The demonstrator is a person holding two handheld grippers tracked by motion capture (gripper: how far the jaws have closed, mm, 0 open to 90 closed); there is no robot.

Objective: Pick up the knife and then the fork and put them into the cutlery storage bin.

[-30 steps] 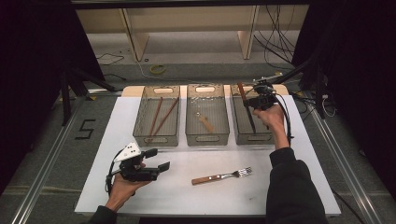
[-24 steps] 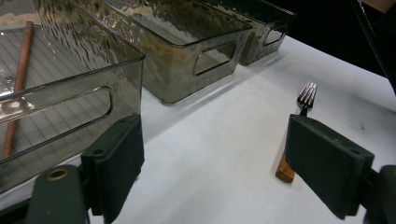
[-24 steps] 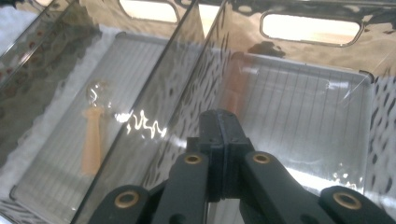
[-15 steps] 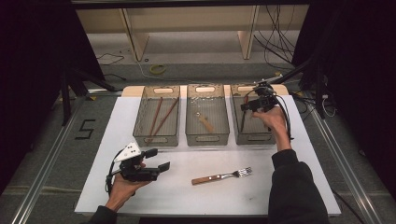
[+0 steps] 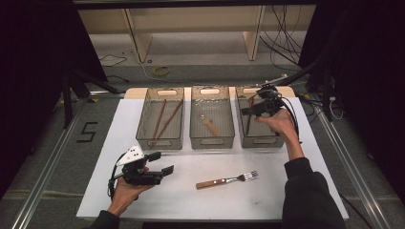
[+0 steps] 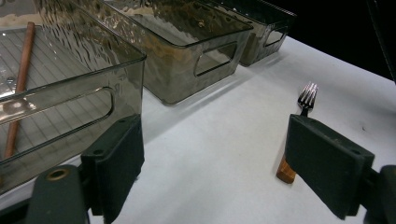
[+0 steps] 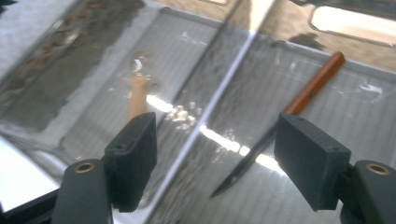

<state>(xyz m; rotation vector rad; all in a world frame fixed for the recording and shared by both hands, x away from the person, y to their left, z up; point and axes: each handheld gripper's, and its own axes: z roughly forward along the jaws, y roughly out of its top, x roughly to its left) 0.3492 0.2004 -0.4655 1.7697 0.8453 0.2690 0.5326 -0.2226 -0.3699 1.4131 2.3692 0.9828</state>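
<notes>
Tabletop is covered by a smooth white sheet, with a strip of pale wood exposed along its far edge. Beyond it a grey floor is seen, strewn with loose cables, and a light wooden frame stands against the back; dark curtains close both sides. A black mark shaped like a 5 is stuck to the floor at the left.

Three smoky, translucent plastic bins with ribbed bottoms and cut-out handles are lined up side by side at the far end. In the left bin two slim brown sticks are laid lengthwise. In the middle bin a small utensil with a pale wooden handle is seen. In the right bin a knife is laid — reddish-brown round handle, dark pointed blade.

A fork with a wooden handle and shiny metal tines lies flat on the sheet near the front, apart from the bins.

The left tongs are held low over the front left of the sheet, their flat black pads spread wide and empty. The right tongs are held above the right bin, likewise spread — nothing is pinched between them.
</notes>
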